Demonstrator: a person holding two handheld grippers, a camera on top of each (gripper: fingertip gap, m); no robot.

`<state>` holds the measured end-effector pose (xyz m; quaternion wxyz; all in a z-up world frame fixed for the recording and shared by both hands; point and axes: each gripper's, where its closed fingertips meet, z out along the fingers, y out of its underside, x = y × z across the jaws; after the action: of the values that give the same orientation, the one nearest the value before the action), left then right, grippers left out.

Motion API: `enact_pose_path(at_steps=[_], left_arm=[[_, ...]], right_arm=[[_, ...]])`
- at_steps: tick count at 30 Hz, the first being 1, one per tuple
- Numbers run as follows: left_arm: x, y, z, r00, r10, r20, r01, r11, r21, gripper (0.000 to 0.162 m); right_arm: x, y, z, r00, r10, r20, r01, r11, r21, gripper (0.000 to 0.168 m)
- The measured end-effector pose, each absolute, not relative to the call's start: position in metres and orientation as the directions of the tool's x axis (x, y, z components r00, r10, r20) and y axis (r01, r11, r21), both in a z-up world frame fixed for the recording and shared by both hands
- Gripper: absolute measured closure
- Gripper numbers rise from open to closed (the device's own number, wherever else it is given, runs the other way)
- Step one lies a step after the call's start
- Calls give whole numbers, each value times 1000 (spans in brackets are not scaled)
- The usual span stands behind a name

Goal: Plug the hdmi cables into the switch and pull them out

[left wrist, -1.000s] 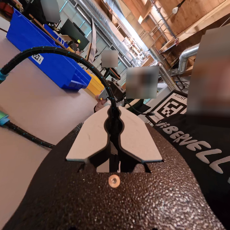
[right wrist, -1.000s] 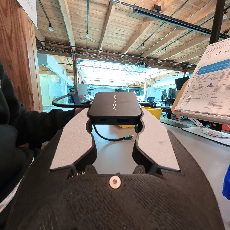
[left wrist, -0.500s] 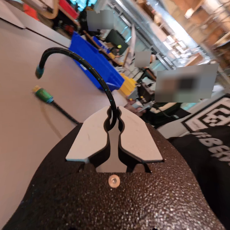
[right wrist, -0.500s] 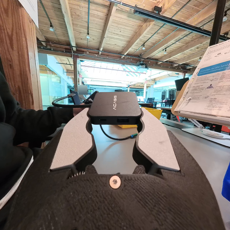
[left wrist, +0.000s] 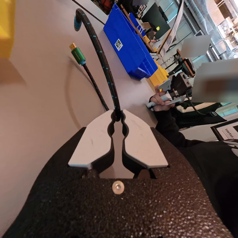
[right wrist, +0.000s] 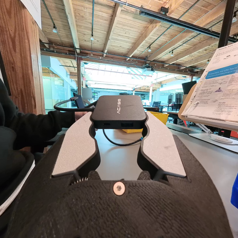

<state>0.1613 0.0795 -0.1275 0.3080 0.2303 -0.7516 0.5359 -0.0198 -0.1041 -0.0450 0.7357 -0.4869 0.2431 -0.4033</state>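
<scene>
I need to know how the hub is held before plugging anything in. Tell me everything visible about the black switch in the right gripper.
The switch is a flat, matte black box with rounded corners and a pale logo on top. It is held level, clamped at its sides between the fingertips of the right gripper, above the table. The edge facing the camera shows two empty ports, a small slot and a wider one. Its own thin black lead leaves the far left side and curls to a loose plug. No HDMI cable is plugged in.
</scene>
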Motion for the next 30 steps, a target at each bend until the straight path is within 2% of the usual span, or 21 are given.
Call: enact_pose_path(at_steps=[5, 8, 10, 12, 13, 15, 17, 20, 22, 24, 27, 29, 30], left_arm=[[160, 78, -131, -685, -6, 728, -693, 315, -649, 155], [159, 75, -116, -750, 46, 659, -625, 276, -731, 155], [159, 71, -97, -859, 65, 508, -482, 231, -845, 155], [152, 67, -86, -961, 90, 262, -231, 261, -937, 156], [150, 65, -87, -987, 96, 126, -91, 307, -947, 156], [142, 65, -97, -980, 178, -91, 161, 431, -888, 156], [139, 66, -112, -935, 271, -229, 343, 527, -778, 155], [134, 79, -143, -840, 447, -309, 538, 608, -584, 156], [127, 85, -155, -777, 533, -335, 625, 588, -513, 156], [121, 89, -162, -745, 577, -336, 661, 567, -492, 156], [131, 101, -171, -807, 522, -276, 588, 661, -467, 151], [130, 106, -167, -872, 455, -182, 477, 701, -530, 143], [126, 101, -160, -897, 421, -134, 412, 689, -596, 133]], right_arm=[[-20, -104, -45, 558, -829, 35, 356, 202, -912, 96], [-20, -105, -45, 557, -830, 33, 357, 204, -912, 96], [-20, -105, -45, 557, -830, 33, 358, 205, -911, 96], [-20, -105, -45, 558, -829, 33, 358, 205, -911, 96], [-20, -105, -45, 558, -829, 32, 358, 206, -911, 96], [-20, -105, -45, 558, -829, 33, 360, 206, -910, 96], [-20, -105, -45, 558, -829, 33, 359, 205, -910, 96], [-21, -105, -45, 558, -829, 35, 361, 204, -910, 96], [-21, -105, -45, 558, -829, 35, 362, 205, -909, 96], [-21, -105, -45, 560, -828, 35, 361, 206, -910, 96], [-21, -104, -45, 563, -826, 38, 361, 203, -910, 96], [-21, -104, -45, 563, -825, 39, 361, 204, -910, 96], [-21, -104, -45, 563, -825, 38, 360, 204, -910, 96]])
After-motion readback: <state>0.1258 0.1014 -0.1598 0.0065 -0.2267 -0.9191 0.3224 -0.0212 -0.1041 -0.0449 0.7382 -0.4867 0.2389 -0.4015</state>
